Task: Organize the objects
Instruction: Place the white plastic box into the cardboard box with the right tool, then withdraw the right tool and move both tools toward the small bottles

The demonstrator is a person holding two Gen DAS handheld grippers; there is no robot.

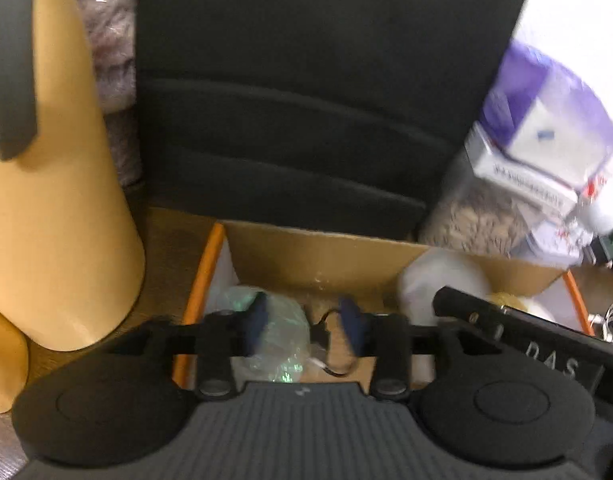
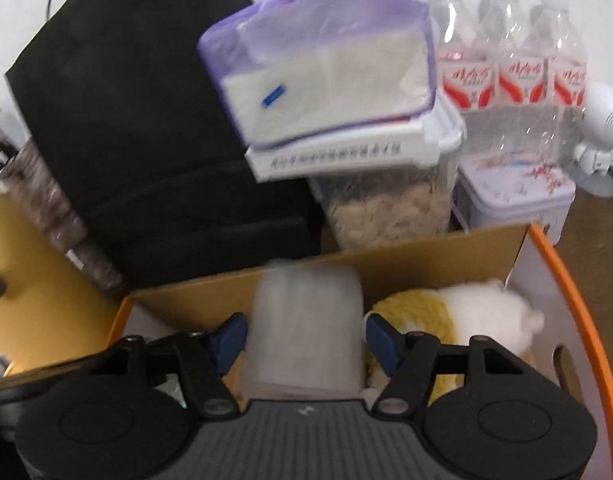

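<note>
The right gripper [image 2: 304, 334] seems to hold a cloudy plastic cup [image 2: 306, 328] above the orange-edged cardboard box [image 2: 446, 246]; the left gripper [image 1: 304, 322] is open, low in the frame.

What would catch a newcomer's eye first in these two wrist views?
Most striking is the orange-edged cardboard box right below both tongs, with a frosted plastic cup between the right tongs' blue pads and a crinkled clear bag under the left tongs. Behind the box, a purple-wrapped tissue pack sits on a lidded container of pale bits. A large black bag fills the back.
</note>
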